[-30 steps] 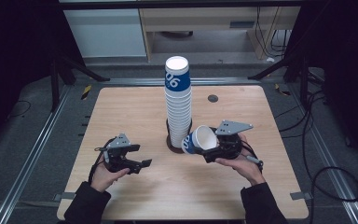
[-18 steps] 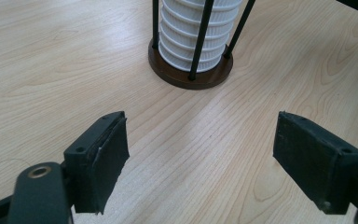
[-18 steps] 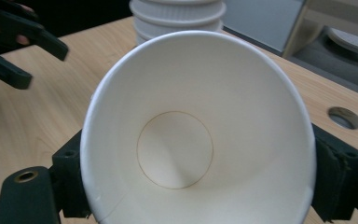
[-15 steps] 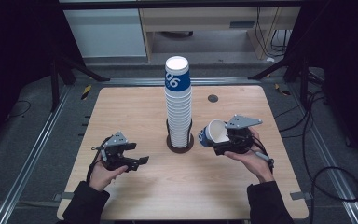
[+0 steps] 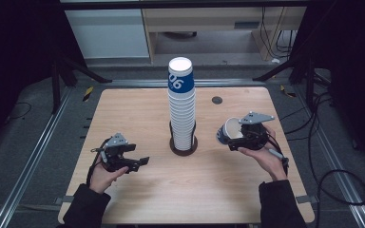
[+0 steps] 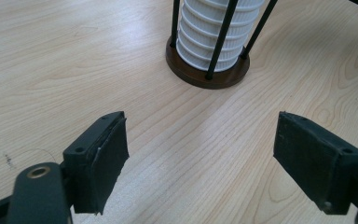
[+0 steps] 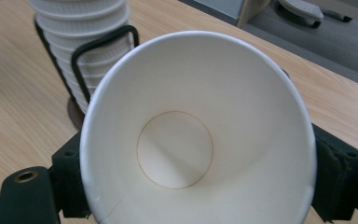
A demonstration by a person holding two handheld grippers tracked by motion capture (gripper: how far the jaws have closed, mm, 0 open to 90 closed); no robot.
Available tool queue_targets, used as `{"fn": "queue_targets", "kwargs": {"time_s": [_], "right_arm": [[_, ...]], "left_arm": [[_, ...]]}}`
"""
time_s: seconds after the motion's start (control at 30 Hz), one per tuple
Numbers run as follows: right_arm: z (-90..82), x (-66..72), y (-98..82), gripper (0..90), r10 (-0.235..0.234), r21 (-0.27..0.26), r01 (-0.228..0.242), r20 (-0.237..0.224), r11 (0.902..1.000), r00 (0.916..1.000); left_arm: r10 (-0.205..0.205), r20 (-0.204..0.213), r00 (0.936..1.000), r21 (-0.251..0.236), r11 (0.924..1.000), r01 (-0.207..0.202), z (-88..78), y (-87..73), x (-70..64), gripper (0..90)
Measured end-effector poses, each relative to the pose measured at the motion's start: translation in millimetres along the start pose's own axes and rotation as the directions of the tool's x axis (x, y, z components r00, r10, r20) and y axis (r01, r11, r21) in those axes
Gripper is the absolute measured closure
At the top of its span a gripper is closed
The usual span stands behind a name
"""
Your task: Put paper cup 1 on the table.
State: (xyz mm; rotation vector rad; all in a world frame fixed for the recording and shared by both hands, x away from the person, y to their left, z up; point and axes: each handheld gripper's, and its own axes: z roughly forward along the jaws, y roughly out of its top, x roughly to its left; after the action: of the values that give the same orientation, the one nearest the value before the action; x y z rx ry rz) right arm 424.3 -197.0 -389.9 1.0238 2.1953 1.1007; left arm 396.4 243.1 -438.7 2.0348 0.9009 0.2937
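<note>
A tall stack of white paper cups [image 5: 182,107], the top one with a blue band, stands in a dark wire holder on a round brown base [image 5: 184,146] at the table's middle. My right gripper [image 5: 233,137] is shut on a single paper cup [image 5: 229,130], held on its side to the right of the stack; its white inside [image 7: 186,140] faces the right gripper view, with the stack [image 7: 81,42] behind it. My left gripper [image 5: 140,162] is open and holds nothing, low over the table left of the stack. In the left gripper view the holder base [image 6: 208,74] lies ahead of the jaws.
The wooden table [image 5: 123,114] has a small dark round hole [image 5: 217,100] at its far right. Black frame legs and cables lie on the grey floor around it. A cabinet stands beyond the far edge.
My right gripper has carried the cup to the right, away from the stack, and slightly farther back. The left gripper has stayed nearly in place.
</note>
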Motion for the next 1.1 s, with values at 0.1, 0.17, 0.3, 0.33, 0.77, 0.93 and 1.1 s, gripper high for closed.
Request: {"fn": "queue_targets", "kwargs": {"time_s": [0.1, 0.17, 0.3, 0.33, 0.77, 0.93, 1.1], "right_arm": [[2.2, -6.4, 0.5, 14.8, -0.005, 0.044, 0.003, 0.036, 0.999, 0.9993], [4.0, -10.9, 0.7, 14.7, -0.008, 0.064, 0.004, 0.055, 0.9979, 0.9985], [9.4, -18.5, 0.7, 14.7, -0.01, 0.109, 0.0, 0.091, 0.994, 0.9958], [11.0, -19.9, 0.7, 14.6, -0.01, 0.12, -0.002, 0.098, 0.9928, 0.9951], [39.1, -33.3, -8.8, 14.4, -0.011, 0.26, -0.025, 0.134, 0.9653, 0.9909], [50.0, -37.0, -14.1, 14.3, -0.004, 0.297, -0.037, 0.136, 0.9541, 0.9906], [58.7, -39.9, -18.7, 14.2, 0.012, 0.319, -0.056, 0.138, 0.946, 0.9904]], "left_arm": [[-0.004, -0.005, 1.0, 0.002, 1.0, 0.004, 0.0, -0.4, 1.2, 17.0], [-0.007, -0.008, 0.9999, 0.005, 1.0, 0.007, 0.5, -0.8, 2.0, 16.9], [-0.005, -0.011, 0.9999, 0.013, 0.9999, 0.005, 1.7, -1.5, 2.6, 16.8], [-0.006, -0.012, 0.9999, 0.014, 0.9999, 0.006, 1.9, -1.6, 2.6, 16.8], [-0.006, -0.014, 0.9999, 0.019, 0.9998, 0.007, 2.5, -1.9, 2.8, 16.7], [-0.002, -0.011, 0.9999, 0.023, 0.9997, 0.002, 3.0, -2.0, 2.1, 16.7], [-0.003, -0.012, 0.9999, 0.023, 0.9997, 0.004, 3.3, -2.3, 2.6, 16.6]]}}
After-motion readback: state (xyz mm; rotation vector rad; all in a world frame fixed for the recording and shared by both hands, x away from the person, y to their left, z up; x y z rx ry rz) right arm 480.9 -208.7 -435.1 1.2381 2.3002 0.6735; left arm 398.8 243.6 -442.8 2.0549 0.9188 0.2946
